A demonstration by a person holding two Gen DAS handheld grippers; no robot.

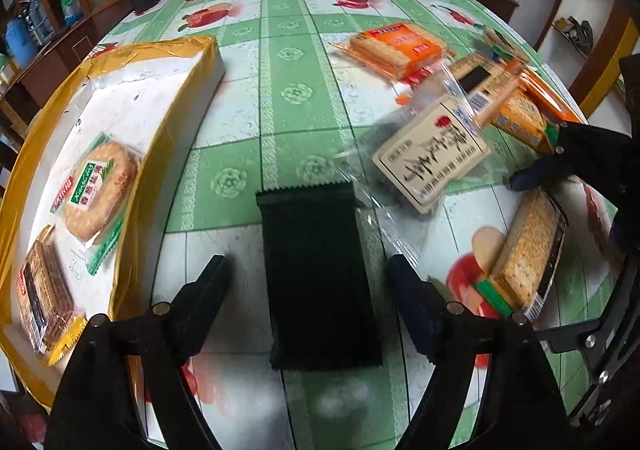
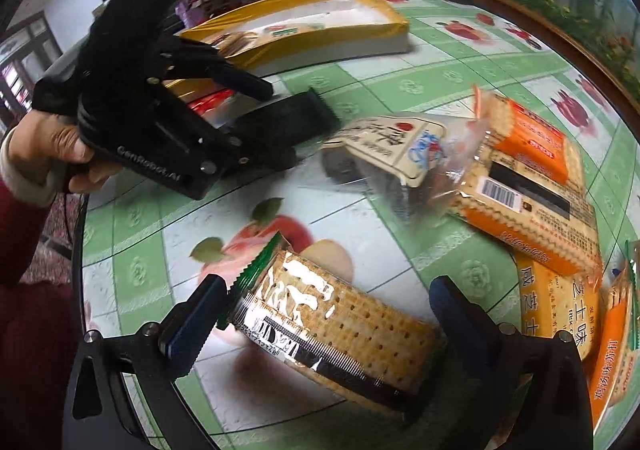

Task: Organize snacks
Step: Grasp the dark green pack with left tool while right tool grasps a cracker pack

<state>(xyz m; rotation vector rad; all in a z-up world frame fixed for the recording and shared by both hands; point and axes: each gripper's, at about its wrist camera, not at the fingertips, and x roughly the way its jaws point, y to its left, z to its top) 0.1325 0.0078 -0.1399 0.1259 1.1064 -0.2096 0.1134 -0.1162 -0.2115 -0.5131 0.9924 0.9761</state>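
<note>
**Snack sorting: both grippers over packets, nothing gripped**

Left wrist view first. My left gripper (image 1: 306, 270) sits at the bottom of the frame with its jaws spread wide, one finger on each side of a dark packet (image 1: 318, 278) lying flat on the fruit-print tablecloth (image 1: 288, 89) at lower centre. Neither finger is touching it as far as I can see, so I'm holding nothing. On the left of the frame is the yellow-edged box (image 1: 132, 89), with a round cracker pack (image 1: 98, 191) and a brown biscuit pack (image 1: 44, 302) lying inside. The upper right is a jumble: an orange cracker pack (image 1: 400, 45) further back, a beige-label pack (image 1: 432, 153) in crinkly clear wrap nearer me, more orange packs behind it. At lower right lies a green-ended cracker pack (image 1: 524, 254), with my right gripper (image 1: 536, 173) poking in from the right edge just above it.

Right wrist view now. My right gripper (image 2: 326, 310) is at the bottom, jaws apart, straddling the green-ended cracker pack (image 2: 340, 326). The left finger sits right at the pack's green crimped end; I can't tell if it's touching. The right finger stands off from it. The left gripper (image 2: 256, 105) is at upper left, hovering over the dark packet (image 2: 296, 121), with the box (image 2: 304, 29) behind it. The beige-label pack (image 2: 396, 141) is mid-frame, and the orange packs (image 2: 532, 177) pile up on the right.
</note>
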